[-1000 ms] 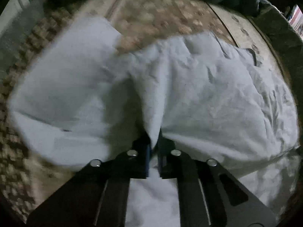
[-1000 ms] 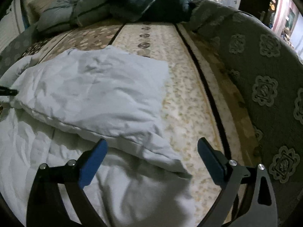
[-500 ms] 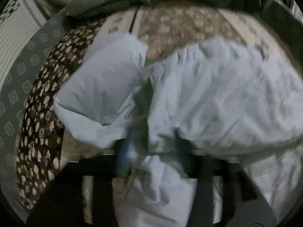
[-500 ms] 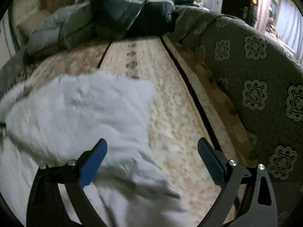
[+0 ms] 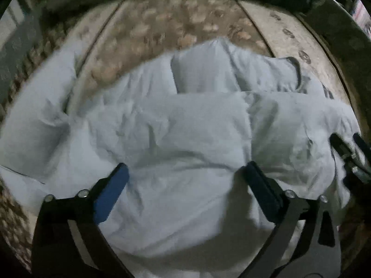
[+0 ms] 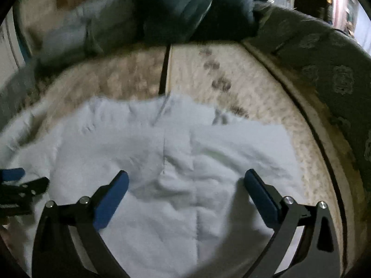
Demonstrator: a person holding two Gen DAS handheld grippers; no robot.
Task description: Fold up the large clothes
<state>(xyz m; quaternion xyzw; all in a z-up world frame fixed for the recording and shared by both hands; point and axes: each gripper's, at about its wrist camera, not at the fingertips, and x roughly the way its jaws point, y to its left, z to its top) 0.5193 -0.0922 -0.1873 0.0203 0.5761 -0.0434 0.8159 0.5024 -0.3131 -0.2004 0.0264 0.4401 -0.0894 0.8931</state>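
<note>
A large, pale blue-white, crumpled fabric garment lies spread on a beige patterned cushioned seat, folded over itself in puffy layers; a dark-edged neckline or label shows near its far right part in the left wrist view. In the right wrist view the same garment covers the near half of the seat, with a seam running down its middle.

The left tool, black with blue pads, hangs just above the cloth with its jaws spread wide and nothing between them. The right tool is likewise spread wide over the garment, gripping nothing. Each tool shows at the edge of the other's view: the right one at the right edge of the left wrist view, the left one at the left edge of the right wrist view.

Behind the garment, at the far end of the seat, lies a heap of dark grey and blue padded bedding. A dark green upholstered backrest with medallion patterns curves along the right side.
</note>
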